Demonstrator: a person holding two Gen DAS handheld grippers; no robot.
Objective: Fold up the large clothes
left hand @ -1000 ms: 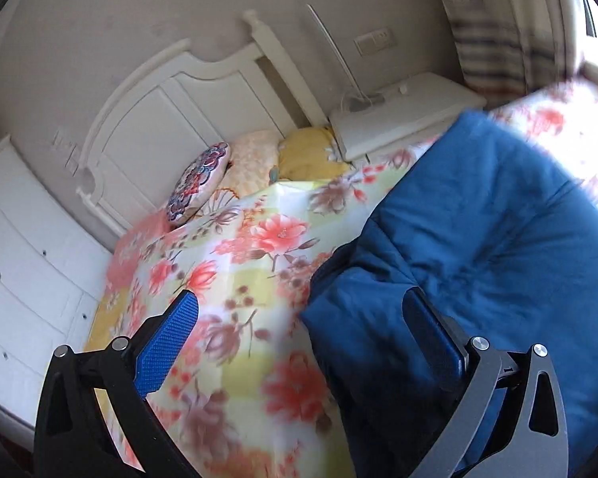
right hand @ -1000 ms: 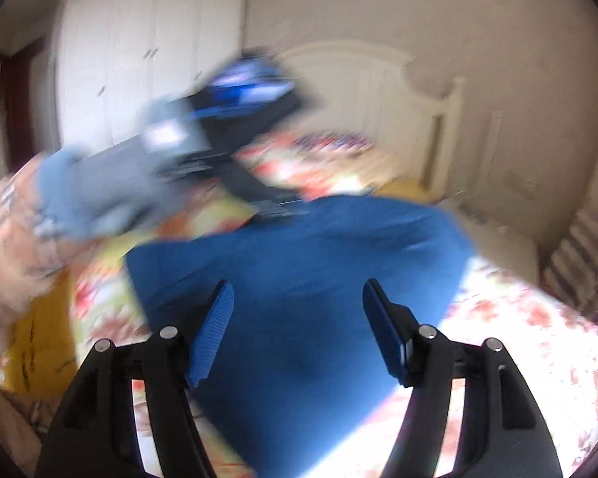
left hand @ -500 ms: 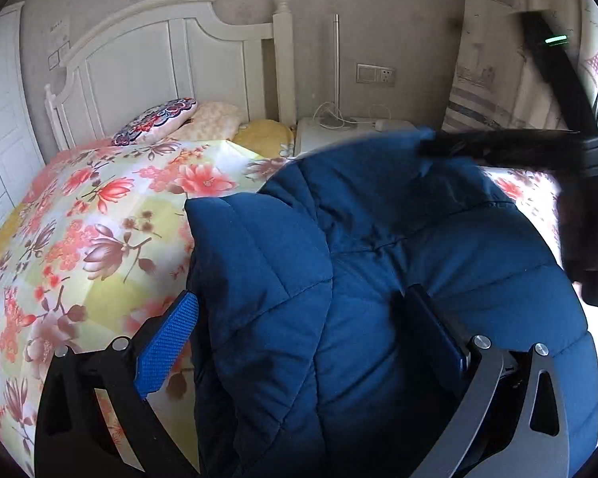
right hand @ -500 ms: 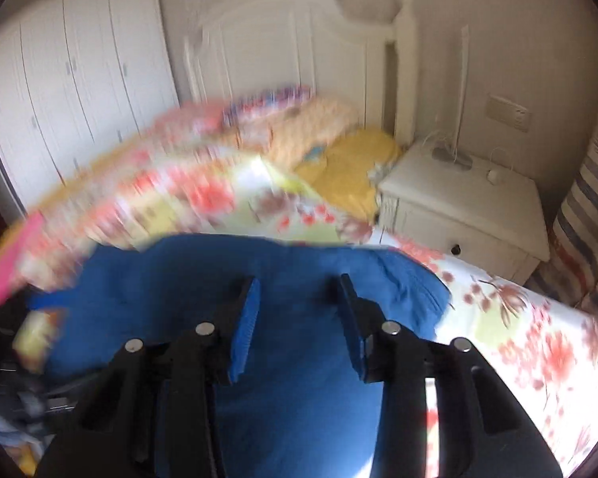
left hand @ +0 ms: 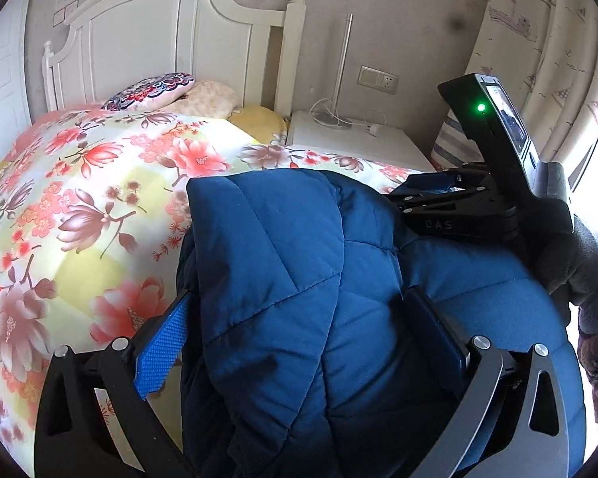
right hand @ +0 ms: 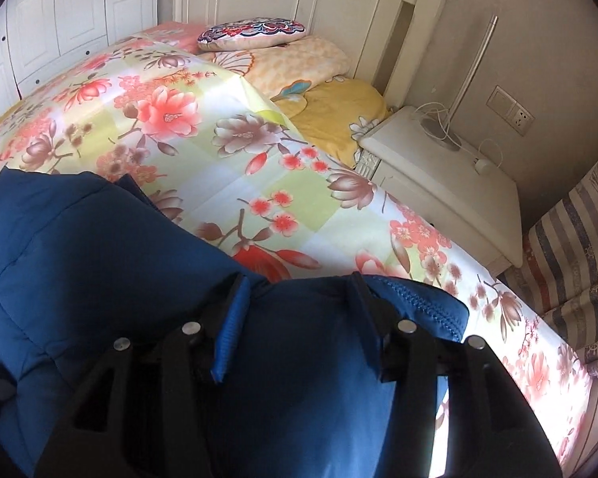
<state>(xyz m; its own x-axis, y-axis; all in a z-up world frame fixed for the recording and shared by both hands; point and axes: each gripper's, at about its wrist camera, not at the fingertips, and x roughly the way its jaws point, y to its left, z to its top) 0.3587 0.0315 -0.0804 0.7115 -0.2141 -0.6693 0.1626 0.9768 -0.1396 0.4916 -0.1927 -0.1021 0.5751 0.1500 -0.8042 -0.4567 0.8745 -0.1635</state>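
Observation:
A blue quilted jacket [left hand: 299, 279] lies bunched on the floral bedspread [left hand: 79, 199]. My left gripper [left hand: 299, 334] is open, its jaws wide apart astride a thick fold of the jacket. My right gripper [right hand: 295, 310] is partly closed, its fingers pressed down around a bulge of the jacket [right hand: 99, 259] near its stitched edge. The right gripper also shows in the left wrist view [left hand: 458, 203], lying on the jacket's far right side, held by a gloved hand.
A white headboard [left hand: 159, 47] and pillows [left hand: 151, 89] are at the far end of the bed. A white nightstand [right hand: 438, 171] with a lamp and cables stands to the right. Striped fabric and curtains [right hand: 570, 259] are beyond it. White wardrobe doors [right hand: 59, 20] stand at left.
Both grippers came down onto the jacket. The left swung from the bedspread's side over the jacket fold. The right's jaws narrowed from wide open and settled on the jacket's edge.

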